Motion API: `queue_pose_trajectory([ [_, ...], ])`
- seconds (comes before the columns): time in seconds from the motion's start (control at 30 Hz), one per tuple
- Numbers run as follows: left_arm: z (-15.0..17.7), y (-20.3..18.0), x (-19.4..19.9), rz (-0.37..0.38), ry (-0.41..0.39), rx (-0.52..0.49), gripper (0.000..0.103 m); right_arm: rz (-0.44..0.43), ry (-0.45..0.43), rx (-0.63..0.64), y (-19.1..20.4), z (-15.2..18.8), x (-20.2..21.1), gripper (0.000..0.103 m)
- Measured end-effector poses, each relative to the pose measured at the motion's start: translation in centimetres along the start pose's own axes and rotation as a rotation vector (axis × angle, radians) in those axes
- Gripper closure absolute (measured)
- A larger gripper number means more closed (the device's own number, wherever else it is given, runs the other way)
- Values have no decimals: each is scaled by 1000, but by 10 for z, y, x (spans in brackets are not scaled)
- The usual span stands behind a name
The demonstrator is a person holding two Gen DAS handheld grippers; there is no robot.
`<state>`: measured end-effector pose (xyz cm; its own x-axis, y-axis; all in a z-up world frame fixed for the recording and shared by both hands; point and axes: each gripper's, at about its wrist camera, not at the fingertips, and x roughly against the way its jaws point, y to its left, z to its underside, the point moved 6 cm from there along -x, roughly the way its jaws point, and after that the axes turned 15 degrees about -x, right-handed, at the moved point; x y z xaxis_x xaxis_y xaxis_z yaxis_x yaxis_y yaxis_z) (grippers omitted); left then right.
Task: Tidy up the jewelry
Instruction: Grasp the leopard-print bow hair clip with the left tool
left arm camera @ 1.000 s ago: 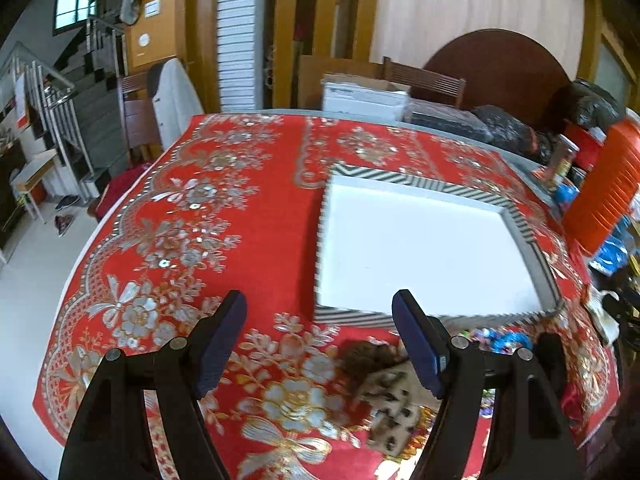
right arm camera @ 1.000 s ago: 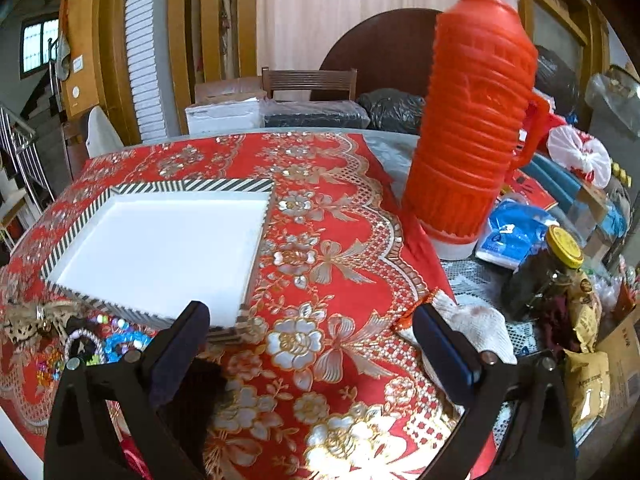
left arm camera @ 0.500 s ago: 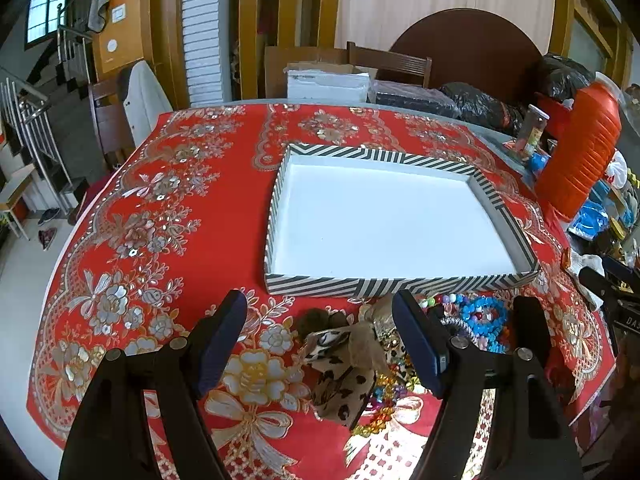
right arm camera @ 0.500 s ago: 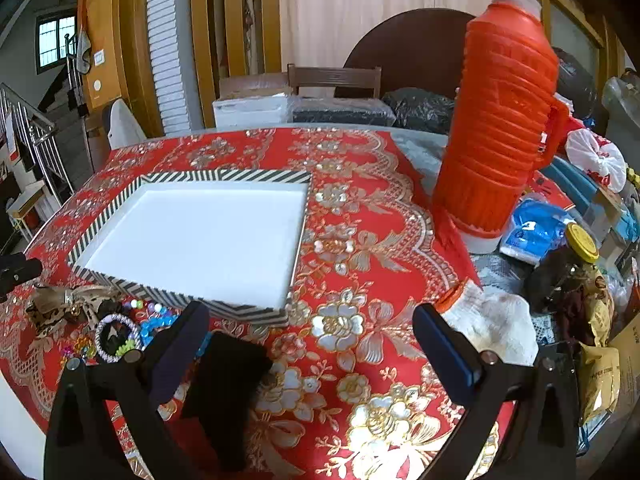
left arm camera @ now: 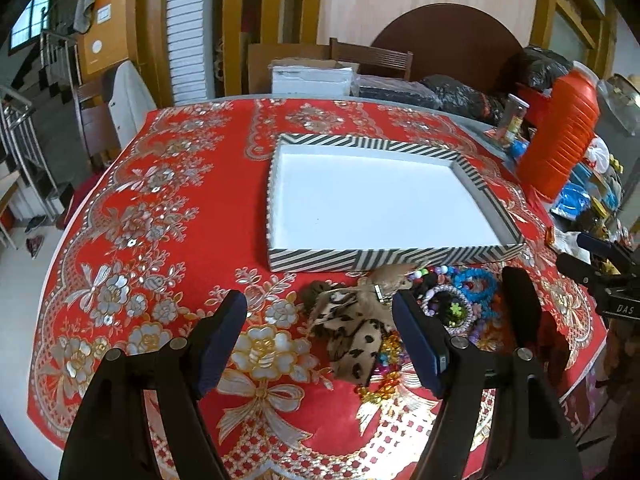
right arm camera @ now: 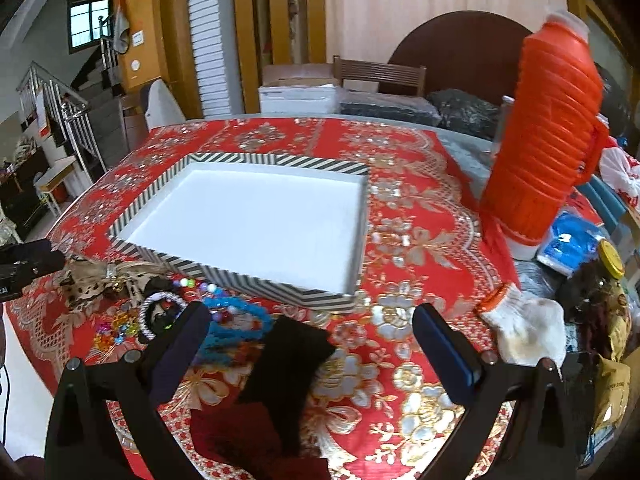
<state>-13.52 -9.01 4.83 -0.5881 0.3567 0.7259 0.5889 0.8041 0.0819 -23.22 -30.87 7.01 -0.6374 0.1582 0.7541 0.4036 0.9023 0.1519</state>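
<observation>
A shallow white tray with a black-and-white striped rim (left arm camera: 352, 258) (right arm camera: 240, 276) lies on the red floral tablecloth. A heap of jewelry lies in front of it: a leopard-print bow (left arm camera: 352, 324) (right arm camera: 86, 286), a white beaded bracelet (left arm camera: 448, 310) (right arm camera: 160, 304), a blue beaded bracelet (left arm camera: 476, 284) (right arm camera: 236, 320) and coloured beads (left arm camera: 386, 350). My left gripper (left arm camera: 320, 332) hangs open just above and before the bow. My right gripper (right arm camera: 312, 344) is open over a black cloth piece (right arm camera: 288, 368), right of the heap. Nothing is held.
A tall orange thermos (right arm camera: 544, 136) (left arm camera: 560, 136) stands right of the tray. A white glove (right arm camera: 528, 328), a jar with a yellow lid (right arm camera: 608, 264) and blue packets (right arm camera: 568, 240) crowd the right edge. Boxes (left arm camera: 312, 76) and chairs stand behind the table.
Both views have swung left and pulled back, bringing the jewelry heap nearer the middle. The left gripper now sits over the bow. Both grippers stay open.
</observation>
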Motion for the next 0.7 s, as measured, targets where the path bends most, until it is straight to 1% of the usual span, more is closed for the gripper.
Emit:
queue_pose_trajectory([
  [0.13, -6, -12, -3, 16, -6, -40, 38, -10, -4, 16, 5, 1, 5, 0],
  [0.23, -8, -22, -10, 21, 10, -83, 38, -29, 5, 8, 5, 2, 7, 0],
  [0.3, -9, -28, -14, 26, 21, -109, 38, -57, 19, -6, 5, 3, 7, 0],
  [0.43, -11, -31, -17, 22, 25, -124, 38, -87, 38, -10, 10, 3, 7, 0],
  [0.53, -11, -31, -19, 11, 30, -139, 38, -81, 26, 7, 14, 3, 8, 0],
  [0.7, -9, -30, -25, 6, 42, -150, 38, -77, 33, 30, 20, 6, 5, 0],
])
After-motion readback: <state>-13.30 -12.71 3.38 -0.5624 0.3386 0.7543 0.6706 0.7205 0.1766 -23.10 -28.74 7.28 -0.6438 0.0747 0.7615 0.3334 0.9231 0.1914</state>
